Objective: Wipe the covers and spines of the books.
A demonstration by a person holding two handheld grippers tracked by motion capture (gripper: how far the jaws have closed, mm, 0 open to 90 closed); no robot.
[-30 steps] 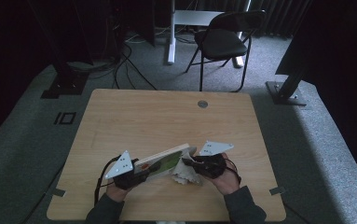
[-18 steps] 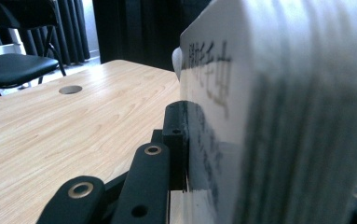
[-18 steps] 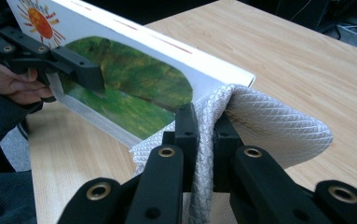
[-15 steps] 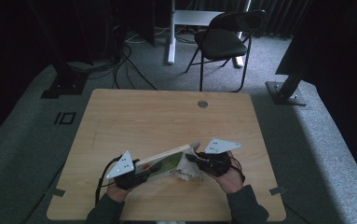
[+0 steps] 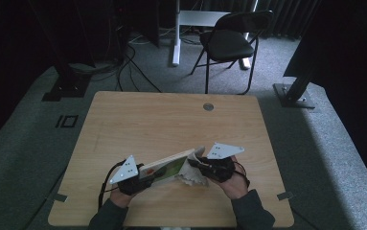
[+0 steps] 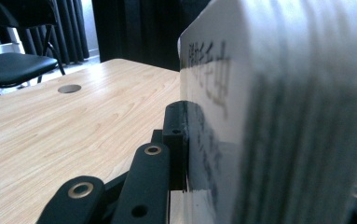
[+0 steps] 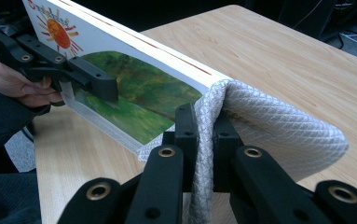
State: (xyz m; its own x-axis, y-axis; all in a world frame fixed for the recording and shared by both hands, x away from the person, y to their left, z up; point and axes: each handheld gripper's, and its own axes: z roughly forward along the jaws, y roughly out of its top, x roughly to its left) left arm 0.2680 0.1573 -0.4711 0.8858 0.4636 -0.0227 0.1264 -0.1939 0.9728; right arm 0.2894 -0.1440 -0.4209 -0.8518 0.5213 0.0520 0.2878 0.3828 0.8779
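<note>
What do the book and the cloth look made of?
Book: likely paper pages under a smooth, printed card cover; stacked page edges show along its side. Cloth: soft white fabric with a diamond-textured weave, folding over the book's corner, apparently a wiping cloth.

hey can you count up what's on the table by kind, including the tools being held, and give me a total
Books: 1, the picture book, clamped by the left gripper
Cloths: 1, the white cloth, pinched by the right gripper and draped over the book's corner
Grippers: 2
Total: 4
</note>
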